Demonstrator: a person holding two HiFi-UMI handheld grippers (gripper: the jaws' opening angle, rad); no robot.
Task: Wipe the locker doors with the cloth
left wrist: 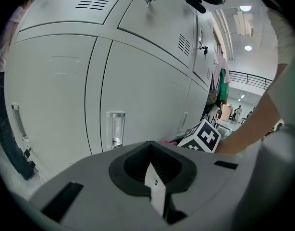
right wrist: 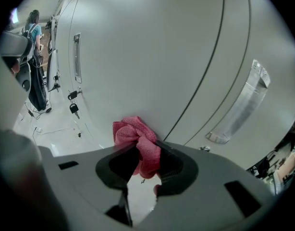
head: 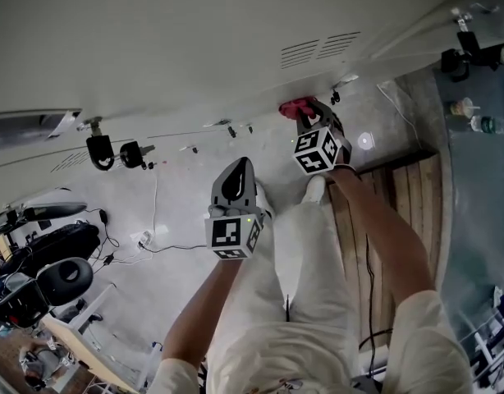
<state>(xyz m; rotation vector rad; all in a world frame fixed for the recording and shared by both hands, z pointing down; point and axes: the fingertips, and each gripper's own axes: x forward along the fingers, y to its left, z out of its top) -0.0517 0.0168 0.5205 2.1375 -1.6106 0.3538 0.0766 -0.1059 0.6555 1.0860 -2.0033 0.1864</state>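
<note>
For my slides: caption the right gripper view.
Right gripper clamps a pink cloth at a grey locker door.

Left gripper (left wrist: 152, 174): grey body fills lower frame; jaws together, nothing between.
Locker doors (left wrist: 138, 85): grey, two tiers, receding to right.
Clear handle (left wrist: 115, 129): upright on lower door; second handle (left wrist: 18, 121) at far left.
Vent slots (left wrist: 93, 1): on upper door.
Right gripper's marker cube (left wrist: 205, 135): near lower doors; sliver of pink cloth (left wrist: 167, 141) just beside it (mostly hidden).
Person's forearm (left wrist: 253, 126): behind cube.
Ceiling lights (left wrist: 245, 8): top right.
</note>
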